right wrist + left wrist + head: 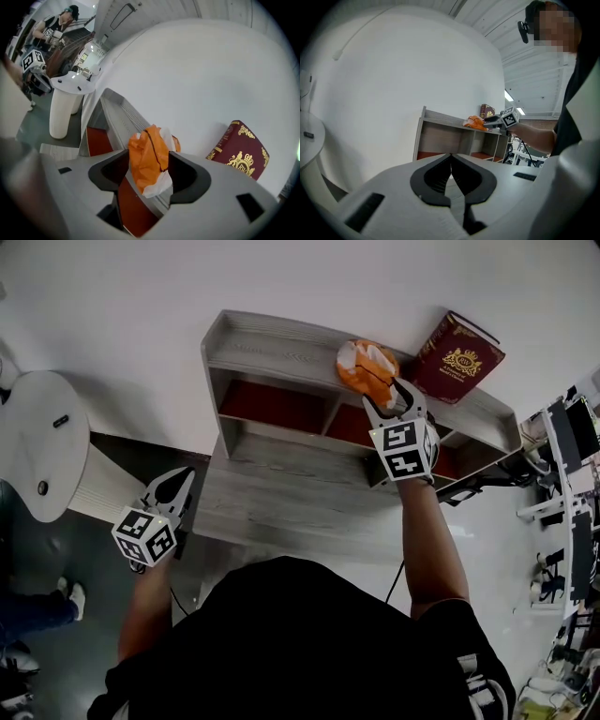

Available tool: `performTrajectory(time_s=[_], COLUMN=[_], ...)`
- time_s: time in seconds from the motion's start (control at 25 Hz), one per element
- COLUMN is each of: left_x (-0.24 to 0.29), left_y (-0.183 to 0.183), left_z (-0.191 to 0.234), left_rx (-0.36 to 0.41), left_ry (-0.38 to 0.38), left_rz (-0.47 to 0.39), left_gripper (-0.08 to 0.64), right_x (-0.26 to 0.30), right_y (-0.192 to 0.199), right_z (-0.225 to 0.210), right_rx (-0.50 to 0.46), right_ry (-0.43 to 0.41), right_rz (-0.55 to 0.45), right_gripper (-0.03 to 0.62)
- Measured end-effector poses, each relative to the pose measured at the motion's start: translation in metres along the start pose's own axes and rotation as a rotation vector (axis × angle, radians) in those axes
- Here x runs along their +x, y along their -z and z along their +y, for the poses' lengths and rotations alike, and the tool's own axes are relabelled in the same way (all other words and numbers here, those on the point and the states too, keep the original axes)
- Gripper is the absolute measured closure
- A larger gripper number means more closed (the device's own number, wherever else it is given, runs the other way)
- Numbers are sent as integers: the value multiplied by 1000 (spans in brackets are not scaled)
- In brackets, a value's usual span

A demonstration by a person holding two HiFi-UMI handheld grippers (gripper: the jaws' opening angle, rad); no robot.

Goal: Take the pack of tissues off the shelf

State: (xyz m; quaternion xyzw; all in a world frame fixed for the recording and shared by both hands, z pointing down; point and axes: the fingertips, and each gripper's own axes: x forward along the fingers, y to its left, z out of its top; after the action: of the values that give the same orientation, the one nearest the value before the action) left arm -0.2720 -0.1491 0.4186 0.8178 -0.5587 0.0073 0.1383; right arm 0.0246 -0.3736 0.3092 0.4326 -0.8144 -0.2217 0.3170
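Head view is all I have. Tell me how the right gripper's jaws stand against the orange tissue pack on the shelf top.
Observer: In its own view, the right gripper has its jaws spread wide, and the tissue pack stands in the gap between them, not squeezed.
Operator: Now report the left gripper.
Observer: The left gripper has its jaws together with nothing between them, as its own view shows.
Operator: Give me the side-on picture.
Observer: Seen side on from the left gripper view, the pack lies on the top board of the shelf, and the right gripper points at it roughly level.
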Motion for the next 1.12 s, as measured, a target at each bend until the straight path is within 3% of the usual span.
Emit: performTrajectory(time_s=[0.32,0.72,1.12], left_x=[-5,1,2], left_y=[1,1,6], left_z=[2,1,2], left_rx=[-2,-9,-18], left_ry=[-25,-15,3], left_rz=[-6,-5,22], left_gripper=[543,542,543], right_x=[27,26,17], right_y=[13,15,13], right_z=[0,-3,-10], right_rx=[-80,-105,-89], right_ry=[7,47,70], right_rz=[95,83,72], right_gripper=[340,561,568])
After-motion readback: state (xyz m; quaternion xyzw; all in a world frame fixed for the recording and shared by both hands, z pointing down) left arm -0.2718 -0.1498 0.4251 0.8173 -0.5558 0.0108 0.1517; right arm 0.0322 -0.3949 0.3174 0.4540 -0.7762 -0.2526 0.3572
